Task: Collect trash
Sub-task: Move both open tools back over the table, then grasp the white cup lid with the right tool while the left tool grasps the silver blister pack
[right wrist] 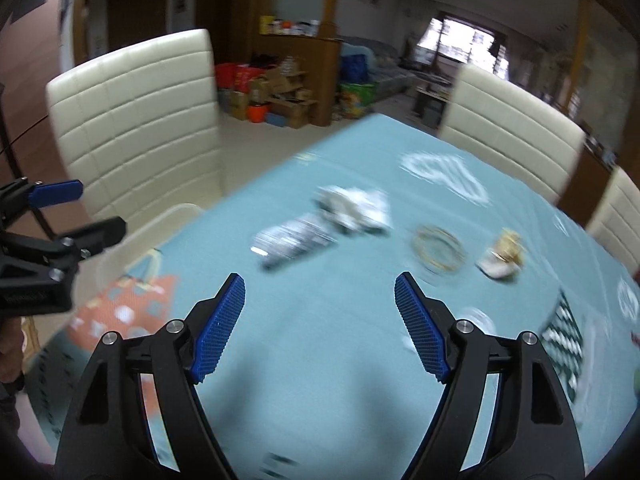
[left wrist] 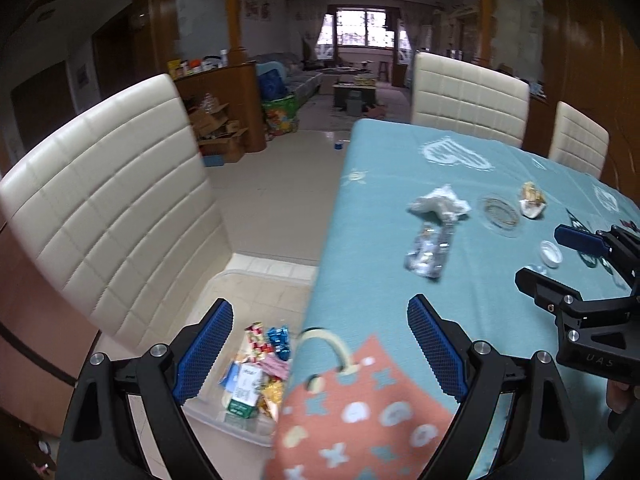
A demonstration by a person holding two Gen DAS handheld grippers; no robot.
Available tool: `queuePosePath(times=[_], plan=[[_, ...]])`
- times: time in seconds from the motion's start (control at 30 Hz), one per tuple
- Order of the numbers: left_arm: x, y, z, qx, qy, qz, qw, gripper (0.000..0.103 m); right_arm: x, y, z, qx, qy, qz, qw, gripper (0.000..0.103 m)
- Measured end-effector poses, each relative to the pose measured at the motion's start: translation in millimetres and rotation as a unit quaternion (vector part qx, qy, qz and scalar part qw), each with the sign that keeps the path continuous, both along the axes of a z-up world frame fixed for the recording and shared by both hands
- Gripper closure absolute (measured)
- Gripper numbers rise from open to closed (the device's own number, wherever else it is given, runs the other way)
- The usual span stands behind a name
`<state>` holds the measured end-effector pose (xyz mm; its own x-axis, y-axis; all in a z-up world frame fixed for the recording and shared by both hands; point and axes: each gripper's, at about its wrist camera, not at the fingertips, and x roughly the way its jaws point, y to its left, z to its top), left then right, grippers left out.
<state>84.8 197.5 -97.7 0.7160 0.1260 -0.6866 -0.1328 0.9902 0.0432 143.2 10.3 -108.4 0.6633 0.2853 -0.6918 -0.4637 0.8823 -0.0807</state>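
A: Hovering over the table edge, left gripper (left wrist: 320,344) jaws spread, nothing between. Right gripper (right wrist: 320,324) likewise apart, empty.

B: Trash?

A: Crushed plastic bottle (left wrist: 430,250) touching crumpled tissue (left wrist: 438,202) mid-table; glass ashtray (left wrist: 500,212), food scrap (left wrist: 533,200), white cap (left wrist: 551,253) beyond. Wrappers (left wrist: 260,368) in clear bin (left wrist: 224,420) on the cream chair (left wrist: 108,200).
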Motion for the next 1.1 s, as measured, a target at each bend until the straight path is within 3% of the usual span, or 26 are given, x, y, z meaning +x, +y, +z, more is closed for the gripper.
queuePosePath(times=[0.23, 0.5, 0.77, 0.93, 1.03, 1.1], plan=[[24, -64, -2, 0.02, 0.014, -0.05, 0.9984, 0.016, 22, -82, -10, 0.031, 0.031, -0.068, 0.997, 0.026], [65, -93, -18, 0.021, 0.043, -0.051, 0.9976, 0.016, 42, -109, -36, 0.027, 0.058, -0.079, 0.995, 0.026], [100, -92, -39, 0.03, 0.055, -0.039, 0.9973, 0.016, 69, -109, -55, 0.035, 0.079, -0.082, 0.993, 0.027], [112, -94, -46, 0.043, 0.056, -0.04, 0.9967, 0.016, 78, -106, -63, 0.034, 0.087, -0.084, 0.992, 0.043], [116, -93, -51, 0.037, 0.06, -0.043, 0.9965, 0.017, 78, -105, -61, 0.034, 0.083, -0.085, 0.992, 0.061], [117, -92, -55, 0.032, 0.065, -0.045, 0.9963, 0.023, 79, -106, -61, 0.037, 0.083, -0.085, 0.992, 0.062]])
